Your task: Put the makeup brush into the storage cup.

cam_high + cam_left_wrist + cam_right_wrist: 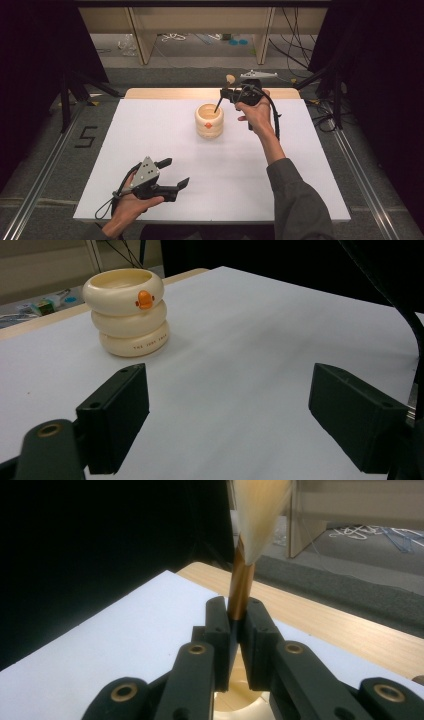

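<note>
- At the far middle of the white board, a brush (243, 587) stands pinched in the right gripper (231, 95), bristles up and dark handle tip angled down over the mouth of a cream cup (209, 120).
- The cup, shaped like three stacked rings with a small orange beak on its front (144, 299), sits upright; the handle tip looks to be at or just inside the rim, though how deep cannot be told.
- The right gripper view has the two black jaws pressed on the copper-coloured ferrule, pale bristles blurred above and the cup rim just below.
- The step in hand appears to be standing the brush in the cup, handle first.
- The next move likely calls for lowering the handle straight into the opening, then easing the jaws apart without tipping the light cup.
- The left gripper (170, 176) rests near the front left of the board, jaws spread wide with nothing between them, well apart from the cup.
- The board (160, 130) lies on a pale wooden table (165, 93) whose edge shows at the far side.
- Beyond are grey carpet, wooden legs, loose cables and dark drapes at both sides.
</note>
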`<state>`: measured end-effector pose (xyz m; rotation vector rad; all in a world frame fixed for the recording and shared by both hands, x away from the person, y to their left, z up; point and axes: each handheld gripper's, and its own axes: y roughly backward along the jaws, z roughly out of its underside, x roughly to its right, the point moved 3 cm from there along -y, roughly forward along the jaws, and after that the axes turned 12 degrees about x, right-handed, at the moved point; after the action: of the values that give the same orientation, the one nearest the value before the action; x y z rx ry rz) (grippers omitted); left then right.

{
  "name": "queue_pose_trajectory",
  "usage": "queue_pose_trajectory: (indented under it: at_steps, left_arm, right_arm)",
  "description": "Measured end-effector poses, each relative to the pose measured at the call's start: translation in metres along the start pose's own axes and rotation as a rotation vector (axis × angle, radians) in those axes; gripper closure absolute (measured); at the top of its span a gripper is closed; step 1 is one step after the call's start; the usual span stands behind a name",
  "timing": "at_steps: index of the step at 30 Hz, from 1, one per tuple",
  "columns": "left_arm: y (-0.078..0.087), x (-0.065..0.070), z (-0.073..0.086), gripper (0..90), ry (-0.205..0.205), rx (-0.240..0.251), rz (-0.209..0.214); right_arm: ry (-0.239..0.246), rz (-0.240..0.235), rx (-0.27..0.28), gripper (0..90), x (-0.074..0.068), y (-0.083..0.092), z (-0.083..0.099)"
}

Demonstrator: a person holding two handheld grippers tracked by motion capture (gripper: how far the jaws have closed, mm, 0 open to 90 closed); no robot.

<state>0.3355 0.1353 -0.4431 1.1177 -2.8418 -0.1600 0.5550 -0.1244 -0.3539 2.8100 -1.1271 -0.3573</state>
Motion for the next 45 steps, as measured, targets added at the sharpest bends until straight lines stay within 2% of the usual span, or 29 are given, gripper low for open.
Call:
queue_pose_trajectory:
  at_steps: [1, 2, 3, 14, 15, 20, 21, 29, 39, 45]
  left_arm:
    - [0.000, 0.000, 0.000, 16.2, 0.000, 0.000, 0.000]
    - [0.000, 0.000, 0.000, 16.2, -0.001, 0.000, 0.000]
    - [0.000, -0.001, 0.000, 16.2, -0.015, 0.000, 0.004]
    - [0.000, -0.001, -0.001, 16.2, -0.013, 0.001, 0.003]
    - [0.000, -0.001, -0.001, 16.2, -0.012, 0.001, 0.003]
    - [0.001, -0.001, -0.001, 16.2, -0.013, 0.003, 0.003]
    - [0.001, -0.001, -0.001, 16.2, -0.013, 0.003, 0.004]
    - [0.000, -0.002, -0.002, 16.2, -0.034, 0.010, 0.005]
    - [0.001, -0.001, -0.001, 16.2, -0.011, 0.001, -0.003]
    - [0.001, -0.001, -0.001, 16.2, -0.005, -0.002, -0.001]
  right_arm:
    - [0.010, 0.004, -0.002, 83.4, 0.000, -0.001, 0.000]
    - [-0.002, 0.000, -0.006, 83.4, -0.001, -0.001, 0.001]
    - [0.001, 0.000, -0.004, 83.4, -0.001, -0.002, 0.001]
    - [0.004, 0.009, -0.019, 83.3, 0.001, -0.008, 0.007]
    - [-0.007, 0.007, -0.025, 83.3, 0.000, -0.008, 0.007]
    - [0.009, 0.010, -0.024, 83.3, 0.002, -0.012, 0.009]
    - [-0.006, 0.012, -0.031, 83.3, 0.001, -0.012, 0.010]
    - [-0.009, 0.015, -0.043, 83.3, 0.003, -0.016, 0.014]
    - [0.006, 0.010, -0.053, 83.2, 0.004, -0.020, 0.018]
    - [-0.011, 0.013, -0.068, 83.2, 0.003, -0.021, 0.023]
